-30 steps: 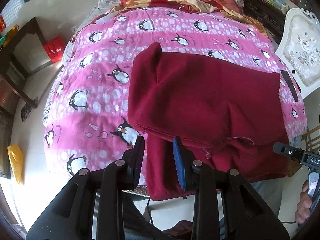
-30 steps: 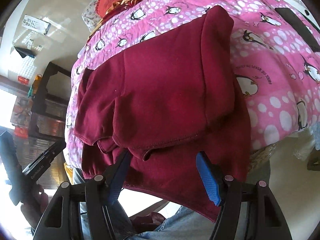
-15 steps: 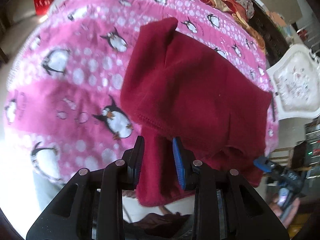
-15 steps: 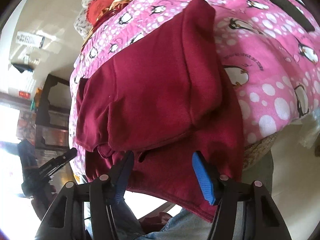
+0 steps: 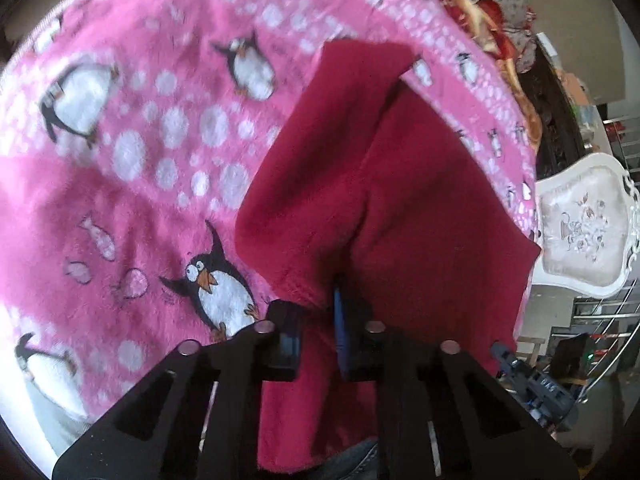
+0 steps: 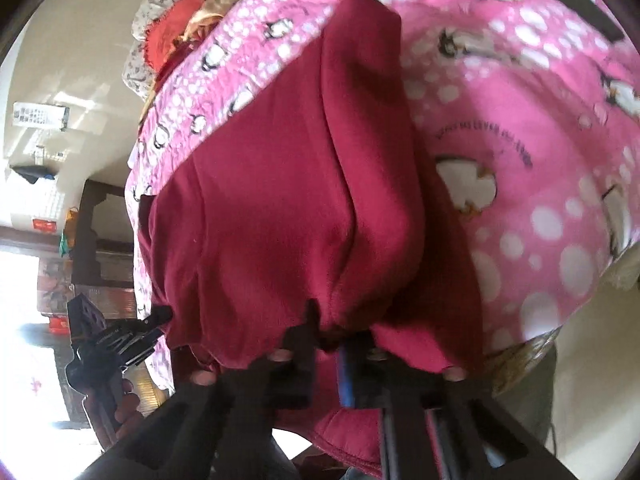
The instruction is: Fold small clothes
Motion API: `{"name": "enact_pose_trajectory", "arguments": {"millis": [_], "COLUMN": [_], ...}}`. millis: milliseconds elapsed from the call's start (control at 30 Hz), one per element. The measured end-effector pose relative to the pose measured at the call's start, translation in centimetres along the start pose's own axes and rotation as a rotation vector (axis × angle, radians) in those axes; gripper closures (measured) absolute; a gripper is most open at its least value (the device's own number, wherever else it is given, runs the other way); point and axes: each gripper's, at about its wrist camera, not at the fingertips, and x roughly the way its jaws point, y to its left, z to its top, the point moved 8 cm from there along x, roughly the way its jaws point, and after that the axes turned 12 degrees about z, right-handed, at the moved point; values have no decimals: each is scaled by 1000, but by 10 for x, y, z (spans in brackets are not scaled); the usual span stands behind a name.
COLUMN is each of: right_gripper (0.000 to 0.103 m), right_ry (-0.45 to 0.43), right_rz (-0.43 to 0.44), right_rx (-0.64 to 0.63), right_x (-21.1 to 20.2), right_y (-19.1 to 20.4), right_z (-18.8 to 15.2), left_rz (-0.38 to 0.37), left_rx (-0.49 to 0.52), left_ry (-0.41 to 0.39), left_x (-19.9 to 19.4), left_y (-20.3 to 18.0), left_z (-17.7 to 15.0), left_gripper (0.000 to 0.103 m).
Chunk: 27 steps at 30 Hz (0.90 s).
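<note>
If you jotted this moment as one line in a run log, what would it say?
step: grasp near hem | left claw: shut on maroon garment | right claw: shut on maroon garment | surface: pink penguin blanket

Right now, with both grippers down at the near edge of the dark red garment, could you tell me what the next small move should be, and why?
Probably lift both corners together and carry them away over the garment. The left gripper and right gripper are each shut on the near hem of the dark red garment, which hangs partly off the pink penguin blanket, so the fold looks ready to start.
</note>
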Motion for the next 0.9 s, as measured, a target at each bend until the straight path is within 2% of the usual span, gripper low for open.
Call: {"name": "enact_pose_trajectory", "arguments": {"millis": [133,233,300,367,467,533,600,633,700,800,867,900], "right_gripper": [99,99,99,99,99,99,99,99,99,99,98,95], "right_ry": [-46,-58,-47,-24,34,64,54,42,34,69,99,96], "right_rz": [13,-24,-65,-118,-189,-211,-196,-197,-209,-253,-238,-226], "right_rx": [-88,-140,-166,-177,-145,-111,-106,-124,-150,-155,-141,-144], "right_x": [-29,-50,-63,-63,-39,-27,-32,-39,-47,-27,-17,-23], "right_y": [26,37,36,26,-3,-19,-16,-10,-5,-16,-22,-18], "right_z": [1,-4,-13,-22,-34,-40,-46,-47,-50,-47,-50,-50], "left_rz": [9,19,25,66,130,103,97,99,103,103,88,91], "left_rx": [80,151,183,217,222,208,240,246,254,263,283,311], "left_ry": [-81,-113,-74,-32,17,11,-37,-36,1,57,32,16], "left_x": [-46,-71,-60,-34,5,-1,-17,-16,-3,15,0,-9], "left_y": [-12,-20,-20,-17,-5,-5,-9,-7,-4,-4,-9,-10], "left_z": [-12,-35,-56,-71,-85,-87,-88,-89,-94,-96,-93,-93], "left_gripper": [99,99,99,99,99,99,99,99,98,97,92,84]}}
